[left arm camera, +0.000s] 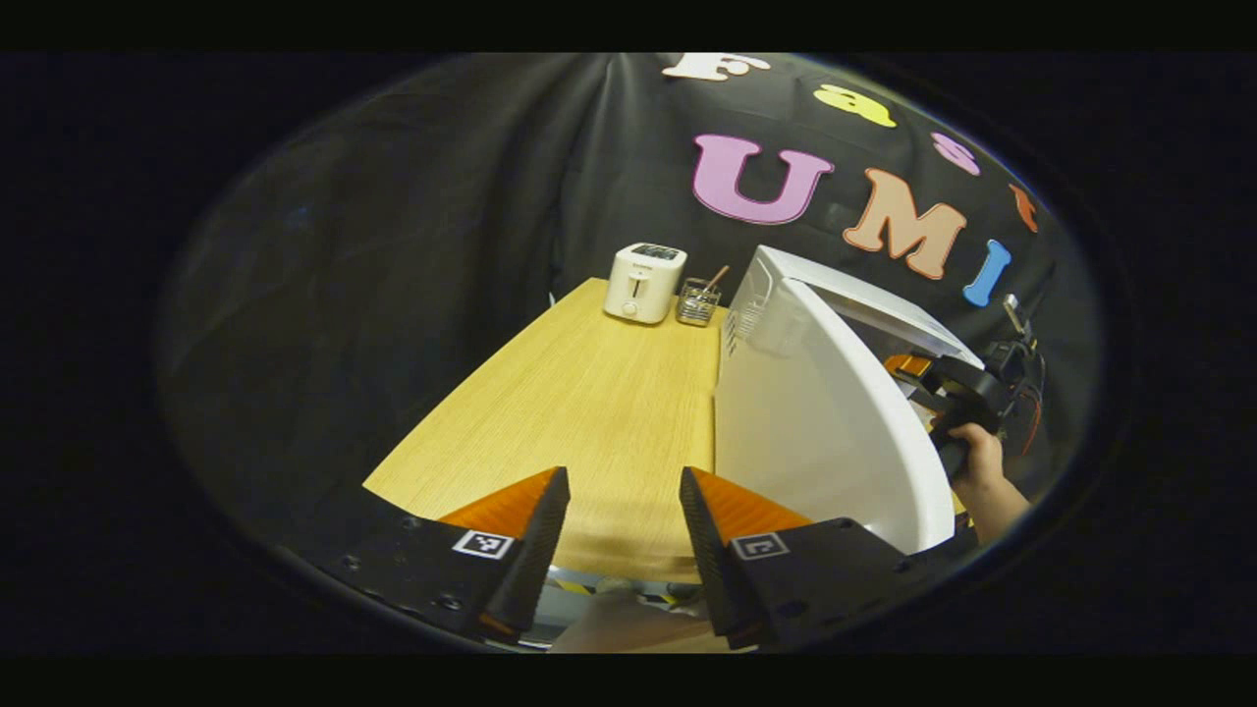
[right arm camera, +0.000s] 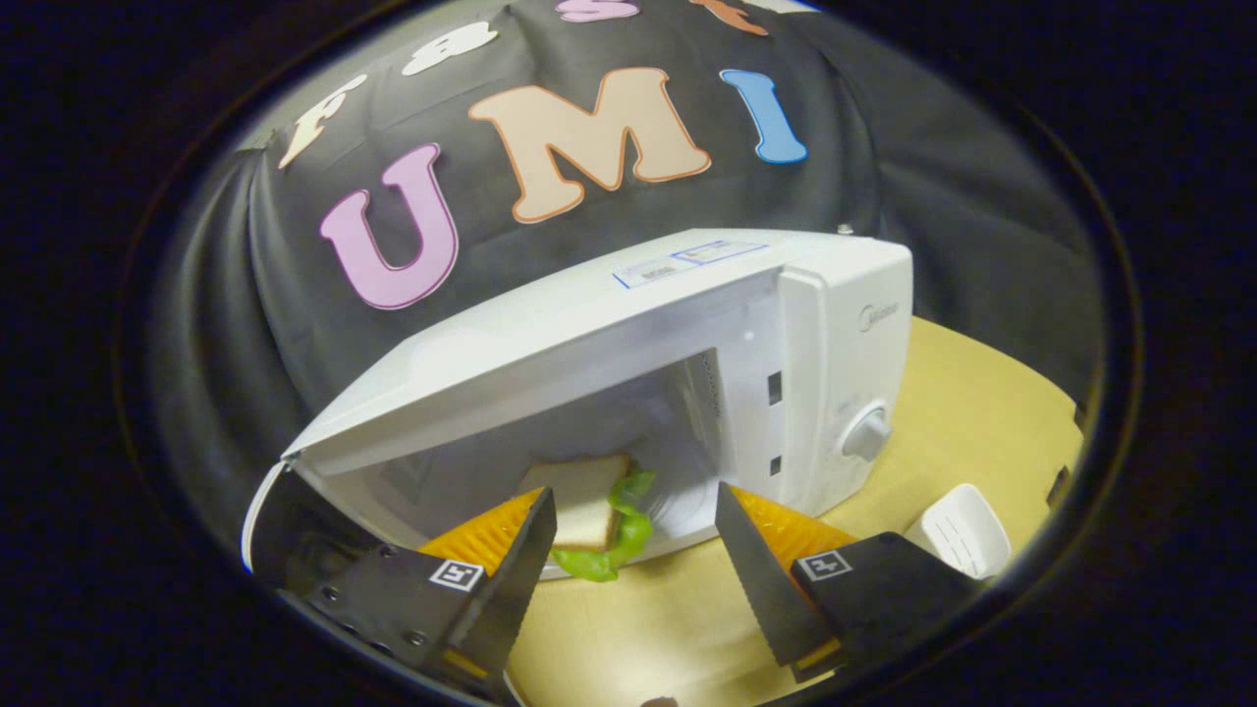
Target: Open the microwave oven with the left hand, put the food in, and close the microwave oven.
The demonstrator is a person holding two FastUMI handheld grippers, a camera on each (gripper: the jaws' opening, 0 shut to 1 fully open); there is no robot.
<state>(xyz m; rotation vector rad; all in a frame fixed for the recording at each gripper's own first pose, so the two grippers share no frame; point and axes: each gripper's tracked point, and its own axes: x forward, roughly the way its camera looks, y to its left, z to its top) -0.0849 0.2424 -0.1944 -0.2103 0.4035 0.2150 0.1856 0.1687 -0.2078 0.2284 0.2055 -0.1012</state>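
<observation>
While sandwich (right arm camera: 587, 503) sits inside open microwave (right arm camera: 687, 373), step in hand reads as release done, closing pending. Right hand-held gripper (right arm camera: 628, 550): jaws apart, empty. Left hand-held gripper (left arm camera: 617, 530): jaws apart, empty, beside door (left arm camera: 815, 432). Next: left pushes door shut.

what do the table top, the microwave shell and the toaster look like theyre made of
Table top: wood or wood-look laminate, matt, fine straight grain. Microwave shell: smooth white, painted metal or plastic, can't tell which. Toaster: glossy cream casing, likely plastic.
</observation>
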